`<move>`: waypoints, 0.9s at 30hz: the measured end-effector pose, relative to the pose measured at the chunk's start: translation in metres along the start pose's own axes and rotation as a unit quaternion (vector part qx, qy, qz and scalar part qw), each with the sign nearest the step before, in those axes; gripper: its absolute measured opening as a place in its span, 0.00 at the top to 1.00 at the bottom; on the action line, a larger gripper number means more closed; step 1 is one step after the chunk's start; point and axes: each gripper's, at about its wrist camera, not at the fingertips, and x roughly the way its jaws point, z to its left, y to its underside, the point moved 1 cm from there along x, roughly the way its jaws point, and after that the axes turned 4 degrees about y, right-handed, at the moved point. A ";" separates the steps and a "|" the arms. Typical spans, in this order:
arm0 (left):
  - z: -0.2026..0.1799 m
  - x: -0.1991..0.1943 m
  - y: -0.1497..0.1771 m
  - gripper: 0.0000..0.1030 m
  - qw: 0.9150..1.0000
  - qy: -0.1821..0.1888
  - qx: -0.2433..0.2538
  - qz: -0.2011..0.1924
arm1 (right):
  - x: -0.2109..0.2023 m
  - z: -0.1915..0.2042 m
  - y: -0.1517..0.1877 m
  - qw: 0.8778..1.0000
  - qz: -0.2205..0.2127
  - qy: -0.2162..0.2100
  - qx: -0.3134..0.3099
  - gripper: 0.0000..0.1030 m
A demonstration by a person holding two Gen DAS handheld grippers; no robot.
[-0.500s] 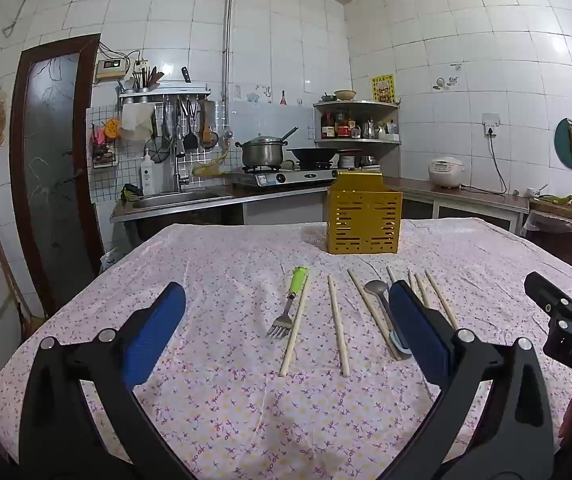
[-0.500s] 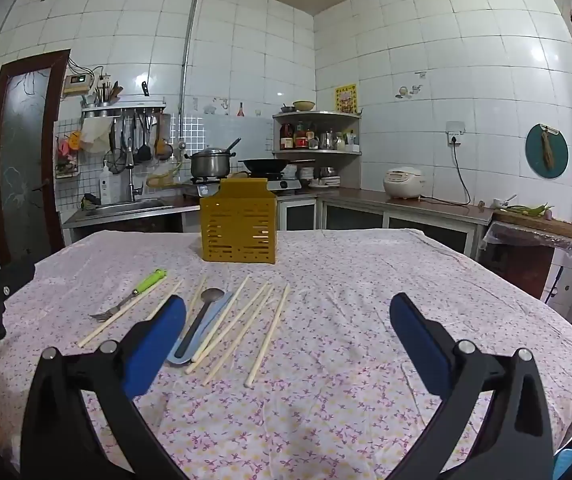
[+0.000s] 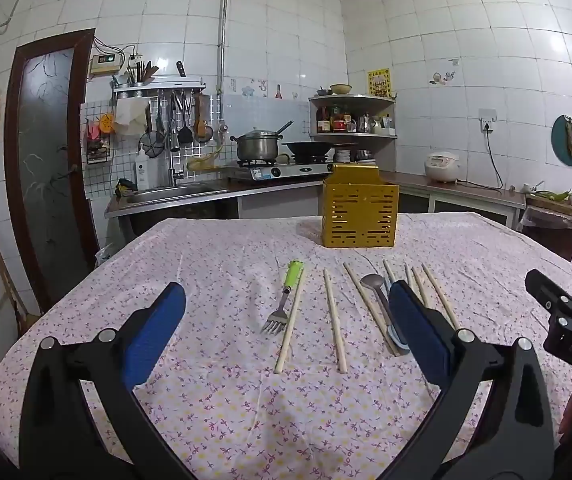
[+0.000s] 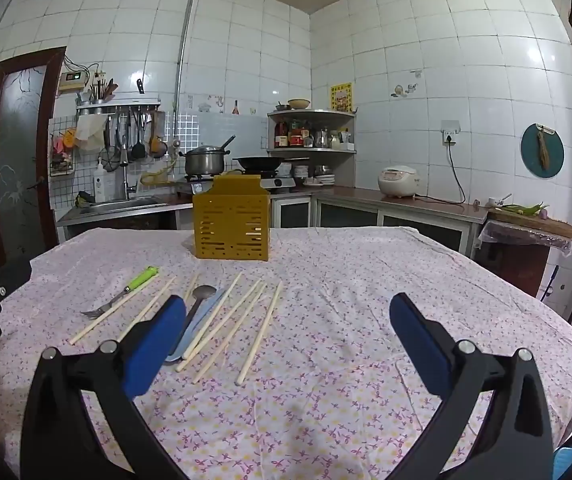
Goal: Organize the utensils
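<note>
Both tongs, left (image 3: pixel 286 334) and right (image 4: pixel 288 336), hung wide open and empty above the counter (image 4: pixel 366 280). The fork (image 3: pixel 286 300), spoon (image 3: pixel 378 296) and chopsticks (image 4: pixel 261 328) lay ahead, long axes toward the holder (image 3: pixel 360 218) at 12 o'clock. Close-packed sticks could roll or come up together.

Both your wrist cameras look forward from just behind the blue fingers, low over the near edge of the desk (image 3: pixel 213 400), facing the tiled kitchen corner. Your left view sits left of the utensils, with the fork (image 3: pixel 281 308) near centre and the right hand-held gripper (image 3: pixel 558 312) showing at its right edge. Your right view sits further right, probably at similar height. Both share the yellow caddy (image 4: pixel 230 226), the chopsticks (image 4: pixel 259 332) and the stove wall.
</note>
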 end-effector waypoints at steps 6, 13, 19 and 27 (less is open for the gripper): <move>0.000 0.000 -0.001 0.05 1.000 0.000 0.000 0.001 | -0.001 0.012 0.003 1.000 0.005 0.004 -0.005 0.04; 0.000 0.000 0.000 0.05 1.000 0.000 0.000 0.002 | -0.003 0.015 0.004 1.000 0.006 0.007 -0.008 0.04; 0.001 0.001 0.000 0.05 1.000 0.000 -0.001 0.003 | -0.001 0.019 0.004 1.000 0.012 0.010 -0.013 0.04; 0.003 0.004 0.002 0.05 1.000 0.001 -0.001 0.006 | 0.003 0.017 0.006 1.000 0.018 0.011 -0.014 0.04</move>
